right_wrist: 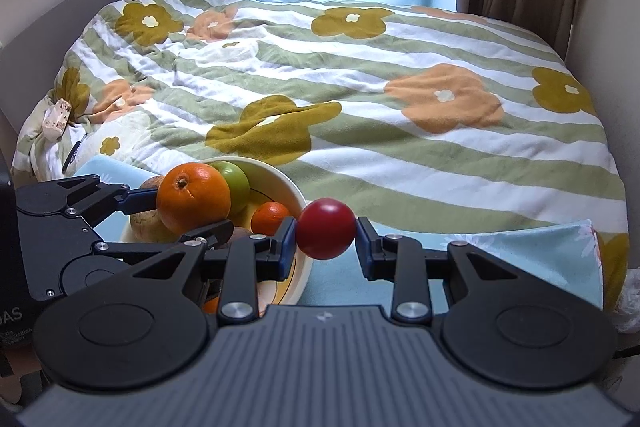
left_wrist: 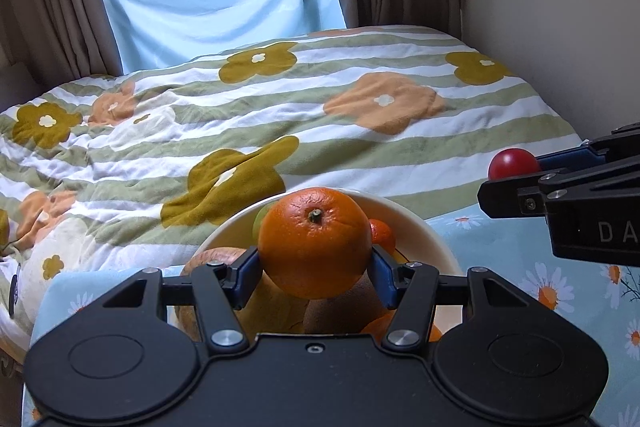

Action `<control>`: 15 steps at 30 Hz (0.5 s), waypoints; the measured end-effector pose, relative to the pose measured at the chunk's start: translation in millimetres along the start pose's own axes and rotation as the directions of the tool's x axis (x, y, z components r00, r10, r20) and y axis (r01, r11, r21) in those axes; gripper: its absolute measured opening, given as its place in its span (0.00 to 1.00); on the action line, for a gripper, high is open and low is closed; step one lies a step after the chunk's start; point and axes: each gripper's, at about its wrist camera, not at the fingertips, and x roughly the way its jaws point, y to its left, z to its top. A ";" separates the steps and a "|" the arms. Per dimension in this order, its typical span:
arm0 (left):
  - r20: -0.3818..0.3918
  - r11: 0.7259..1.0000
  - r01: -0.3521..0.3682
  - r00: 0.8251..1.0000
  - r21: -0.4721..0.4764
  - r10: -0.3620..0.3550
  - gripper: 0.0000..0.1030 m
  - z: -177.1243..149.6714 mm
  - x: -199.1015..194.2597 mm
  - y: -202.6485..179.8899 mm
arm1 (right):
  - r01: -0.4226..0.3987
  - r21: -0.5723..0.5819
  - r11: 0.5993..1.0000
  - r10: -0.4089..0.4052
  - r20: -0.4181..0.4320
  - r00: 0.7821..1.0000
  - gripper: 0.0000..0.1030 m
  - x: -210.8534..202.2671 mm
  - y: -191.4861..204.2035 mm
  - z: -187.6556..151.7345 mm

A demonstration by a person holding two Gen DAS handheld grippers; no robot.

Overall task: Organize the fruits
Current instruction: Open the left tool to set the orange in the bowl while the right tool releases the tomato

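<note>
Widest thing in shot is the bed (right_wrist: 400, 75) under its striped, flowered quilt, and hard against its near edge sits the tabletop (right_wrist: 520, 247) in a pale blue daisy cloth. On that cloth stands the cream bowl (right_wrist: 298, 195), loaded with fruit: a green apple (right_wrist: 236, 183), a small mandarin (right_wrist: 270, 217), a russet apple (left_wrist: 208, 259) and some brownish pieces lower down that I can't name for sure under the gripper. Up over the bowl, the left gripper (left_wrist: 316, 263) has its jaws clamped on the big orange (left_wrist: 314, 241), pads on opposite flanks at the widest girth, stem facing the camera. That's the sensible hold: an orange looks heavy for its size, with firm, pebbled peel that grips well and gives a touch under pressure. Off to the right, just outside the bowl's rim and above the cloth, the right gripper (right_wrist: 326, 237) carries the small red fruit (right_wrist: 326, 229) (a tomato or a plum, hard to say). Its jaws press it from both sides at the equator. Judging by that glossy skin, it's light, slick and easily bruised, so a gentle squeeze across the middle is the way, never near the ends, where it could squirt free.
</note>
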 end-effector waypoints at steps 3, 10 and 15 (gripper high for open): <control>-0.005 1.000 0.006 1.000 0.004 -0.006 0.59 0.1 2.8 -4.3 | 0.000 0.000 1.000 0.000 0.000 1.000 0.45 2.0 -1.5 0.7; -0.019 1.000 -0.001 1.000 -0.003 0.001 0.59 1.4 10.9 -5.8 | 0.000 0.002 1.000 0.000 -0.002 1.000 0.45 2.4 -2.3 1.0; -0.034 1.000 0.000 0.999 0.003 0.000 0.60 1.2 18.4 -9.2 | 0.000 0.002 1.000 0.000 -0.003 1.000 0.45 4.6 -4.8 1.6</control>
